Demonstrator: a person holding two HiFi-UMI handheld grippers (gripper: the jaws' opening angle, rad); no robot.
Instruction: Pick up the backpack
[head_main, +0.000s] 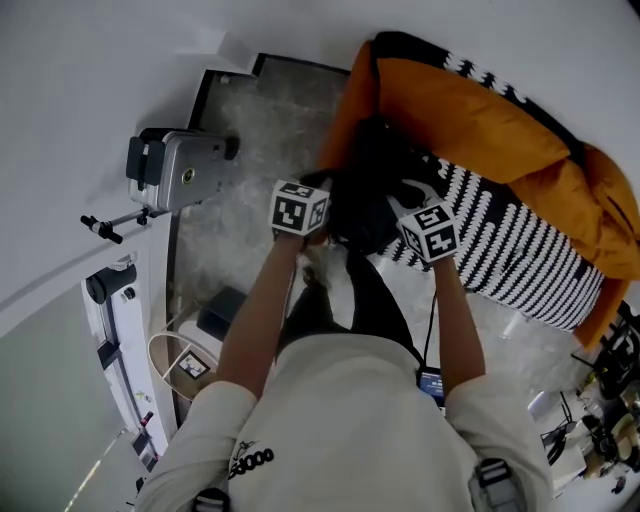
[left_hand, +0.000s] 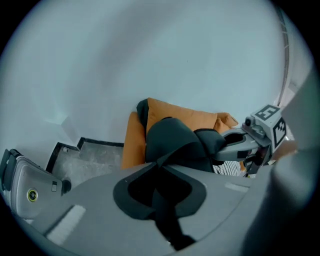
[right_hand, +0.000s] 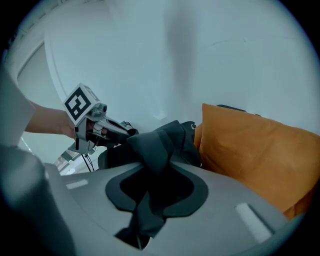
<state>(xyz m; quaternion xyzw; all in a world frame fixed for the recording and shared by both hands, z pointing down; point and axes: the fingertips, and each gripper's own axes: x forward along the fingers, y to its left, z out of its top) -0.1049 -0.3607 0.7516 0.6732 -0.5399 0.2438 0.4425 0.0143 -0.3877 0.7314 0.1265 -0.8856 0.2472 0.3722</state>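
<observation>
The black backpack (head_main: 368, 200) lies against an orange cushion (head_main: 480, 120), between my two grippers. My left gripper (head_main: 332, 205) is shut on a fold of the backpack's dark fabric (left_hand: 172, 142), which runs down through the jaws in the left gripper view. My right gripper (head_main: 396, 216) is shut on another dark fold or strap (right_hand: 159, 145) that hangs through its jaws. Each gripper shows in the other's view: the right gripper (left_hand: 250, 139) at the backpack's far side, the left gripper (right_hand: 97, 127) beside the bag. Most of the backpack's body is hidden by the jaws and my arms.
A black-and-white striped cover (head_main: 520, 245) lies over the orange cushion (right_hand: 255, 150). A silver device (head_main: 182, 170) stands at the left on a grey stone floor patch (head_main: 250, 130). White walls rise behind. Cables and small gear (head_main: 600, 400) crowd the lower right.
</observation>
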